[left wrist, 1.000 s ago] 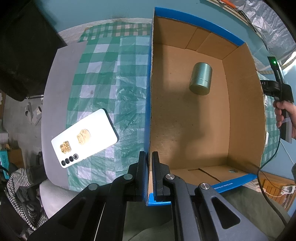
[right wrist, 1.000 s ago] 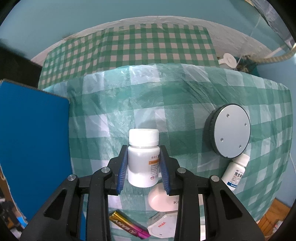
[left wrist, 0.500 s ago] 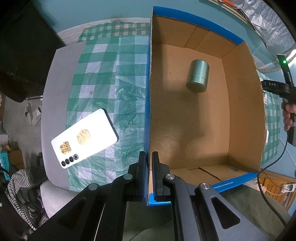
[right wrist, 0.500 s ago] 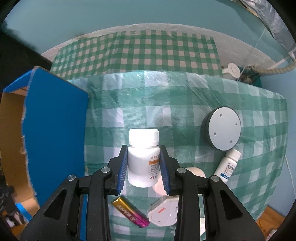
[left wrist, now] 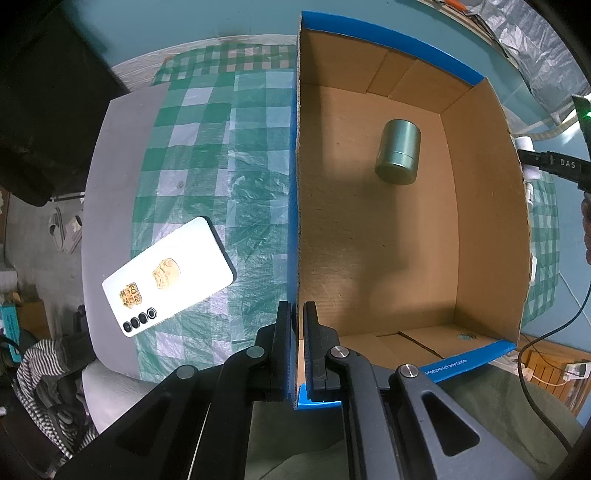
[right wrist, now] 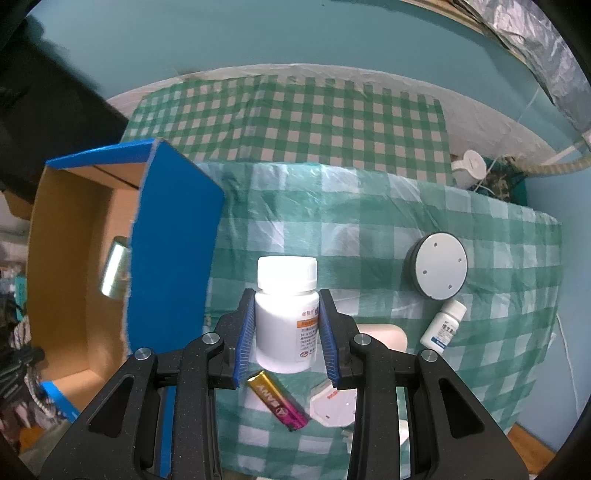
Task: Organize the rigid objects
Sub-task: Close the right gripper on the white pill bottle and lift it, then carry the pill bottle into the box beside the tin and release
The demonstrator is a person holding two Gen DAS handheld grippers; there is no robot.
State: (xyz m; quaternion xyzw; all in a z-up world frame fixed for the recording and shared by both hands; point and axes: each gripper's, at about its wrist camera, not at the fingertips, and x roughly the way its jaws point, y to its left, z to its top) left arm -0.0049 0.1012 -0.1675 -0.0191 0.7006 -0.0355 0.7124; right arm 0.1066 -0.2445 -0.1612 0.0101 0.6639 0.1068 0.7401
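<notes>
Before you, a green-and-white checked tablecloth covers a grey tabletop. Left of the cloth, down on the floor, lies a pair of pale slippers, and nearer you a striped garment is bunched up. Beyond the cloth's far edge rises a teal wall. Past the cloth's far right corner you see a white round fitting, a ribbed hose and crinkled silver sheeting.

1. One cardboard box sat open.
2. One green canister lay inside it.
3. Two white pill bottles: large and small.
4. One phone.
5. One round disc.
6. One battery.
</notes>
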